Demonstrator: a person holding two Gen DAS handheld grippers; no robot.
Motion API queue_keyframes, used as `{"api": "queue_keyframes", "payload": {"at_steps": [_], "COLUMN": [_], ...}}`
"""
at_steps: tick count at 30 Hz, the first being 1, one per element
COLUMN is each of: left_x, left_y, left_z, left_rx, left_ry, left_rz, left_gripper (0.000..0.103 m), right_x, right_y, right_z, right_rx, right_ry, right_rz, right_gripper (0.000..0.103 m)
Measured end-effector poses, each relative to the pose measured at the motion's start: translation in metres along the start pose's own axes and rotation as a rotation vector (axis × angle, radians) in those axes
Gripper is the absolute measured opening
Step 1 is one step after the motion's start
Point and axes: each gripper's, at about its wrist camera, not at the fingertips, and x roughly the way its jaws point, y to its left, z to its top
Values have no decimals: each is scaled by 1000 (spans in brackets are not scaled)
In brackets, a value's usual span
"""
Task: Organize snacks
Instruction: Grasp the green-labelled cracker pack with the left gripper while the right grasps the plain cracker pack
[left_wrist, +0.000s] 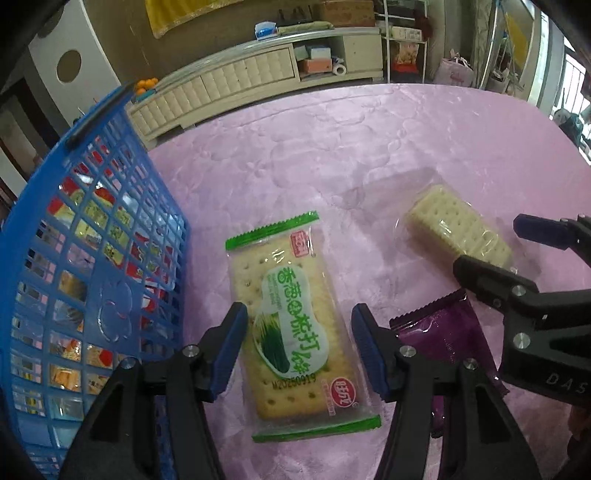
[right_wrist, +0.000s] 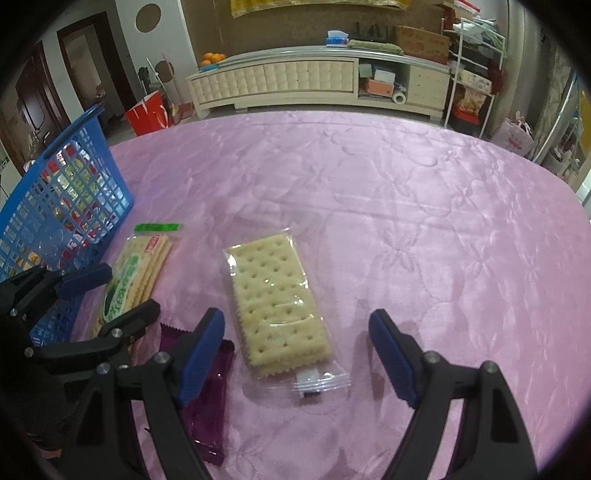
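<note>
A green-trimmed cracker packet (left_wrist: 295, 325) lies flat on the pink tablecloth (left_wrist: 332, 155). My left gripper (left_wrist: 299, 328) is open, its fingers on either side of the packet without touching it. A clear-wrapped cracker packet (right_wrist: 277, 302) lies to the right. My right gripper (right_wrist: 297, 339) is open around its near end. A purple snack packet (left_wrist: 443, 332) lies between the two cracker packets, partly under the fingers. The green packet also shows in the right wrist view (right_wrist: 136, 273), with my left gripper (right_wrist: 110, 291) over it. My right gripper (left_wrist: 491, 243) shows over the clear packet (left_wrist: 454, 229).
A blue plastic basket (left_wrist: 92, 236) holding several snack packets stands at the left, close to the green packet; it also shows in the right wrist view (right_wrist: 62, 206). Beyond the table's far edge stand a cream cabinet (right_wrist: 314, 77) and a shelf rack (right_wrist: 472, 74).
</note>
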Motion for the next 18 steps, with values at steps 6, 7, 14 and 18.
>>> {"api": "queue_keyframes", "payload": {"at_steps": [6, 7, 14, 18], "left_x": [4, 5, 13, 16], "left_y": [4, 4, 14, 15], "left_z": [5, 4, 14, 20], "left_rx": [-37, -36, -42, -74], "left_ry": [24, 27, 43, 78], "left_rz": [-10, -11, -18, -28], "left_gripper": [63, 63, 69, 70], "right_x": [4, 4, 4, 4], "right_y": [-4, -4, -2, 1], "right_z": [0, 0, 0, 0], "right_rx": [18, 21, 12, -12], "right_ry": [0, -1, -8, -17], "right_rz": [5, 11, 21, 27], "right_gripper": [82, 81, 80, 73]}}
